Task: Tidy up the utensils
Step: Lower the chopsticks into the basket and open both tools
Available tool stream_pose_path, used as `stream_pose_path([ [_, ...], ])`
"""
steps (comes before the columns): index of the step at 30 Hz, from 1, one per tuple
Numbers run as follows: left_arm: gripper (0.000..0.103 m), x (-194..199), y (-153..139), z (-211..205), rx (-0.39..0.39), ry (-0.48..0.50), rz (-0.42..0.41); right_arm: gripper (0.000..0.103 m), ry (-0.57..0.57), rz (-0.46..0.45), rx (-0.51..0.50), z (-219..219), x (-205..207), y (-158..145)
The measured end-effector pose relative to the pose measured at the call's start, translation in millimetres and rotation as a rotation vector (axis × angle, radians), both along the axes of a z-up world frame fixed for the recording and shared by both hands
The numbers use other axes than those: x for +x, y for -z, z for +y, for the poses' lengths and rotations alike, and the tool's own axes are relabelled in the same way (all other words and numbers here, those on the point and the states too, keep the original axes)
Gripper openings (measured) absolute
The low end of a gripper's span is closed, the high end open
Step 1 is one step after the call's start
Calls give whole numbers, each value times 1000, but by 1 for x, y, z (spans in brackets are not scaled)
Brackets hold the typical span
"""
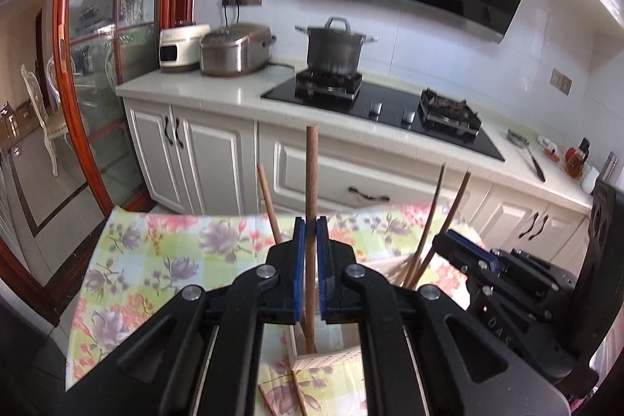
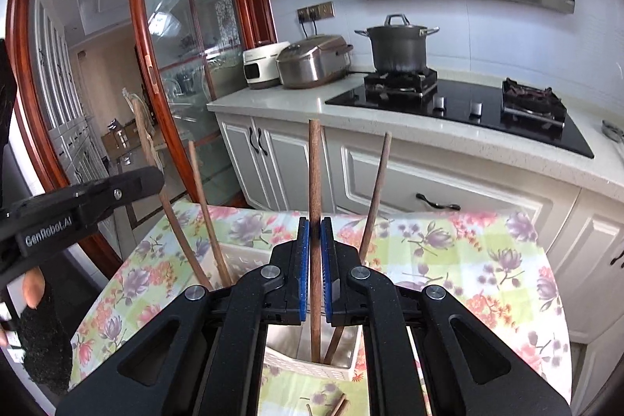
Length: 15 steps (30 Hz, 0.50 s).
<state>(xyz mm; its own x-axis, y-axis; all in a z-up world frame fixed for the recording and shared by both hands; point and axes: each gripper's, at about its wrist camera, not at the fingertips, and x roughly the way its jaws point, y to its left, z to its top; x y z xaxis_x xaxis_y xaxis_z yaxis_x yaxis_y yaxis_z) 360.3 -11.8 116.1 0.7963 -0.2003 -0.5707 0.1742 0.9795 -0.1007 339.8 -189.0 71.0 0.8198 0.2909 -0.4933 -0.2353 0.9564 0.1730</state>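
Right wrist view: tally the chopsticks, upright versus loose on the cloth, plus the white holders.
Upright chopsticks: 4
Loose chopsticks on the cloth: 2
White holders: 2
Total: 8

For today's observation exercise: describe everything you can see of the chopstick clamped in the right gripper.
The chopstick is a slim, round, reddish-brown stick that looks like wood. It stands nearly upright, pinched at mid-length between the blue pads of the right gripper, which is shut on it. Its blunt top rises above the pads; its lower end dips into the cream perforated holder on the floral tablecloth, beside another stick already inside. Whether its tip touches the bottom cannot be seen.
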Motion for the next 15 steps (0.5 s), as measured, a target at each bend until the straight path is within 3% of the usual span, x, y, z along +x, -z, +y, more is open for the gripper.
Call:
stream_pose_path([
  [4,10,6,17,1,11,-12,18,12,19,18,-3,-2,6,11],
  [8,44,0,22,7,18,-52,-13,24,34,1,-3,-10,0,14],
  [10,51,-7,23,12,25,-82,-37,25,42,-9,-5,-15,-7,16],
  [13,71,-22,27,21,43,-129,-65,27,50,-23,-18,-20,-19,18],
  [15,83,-37,32,29,54,-174,-97,35,58,-30,-24,-24,-32,23],
])
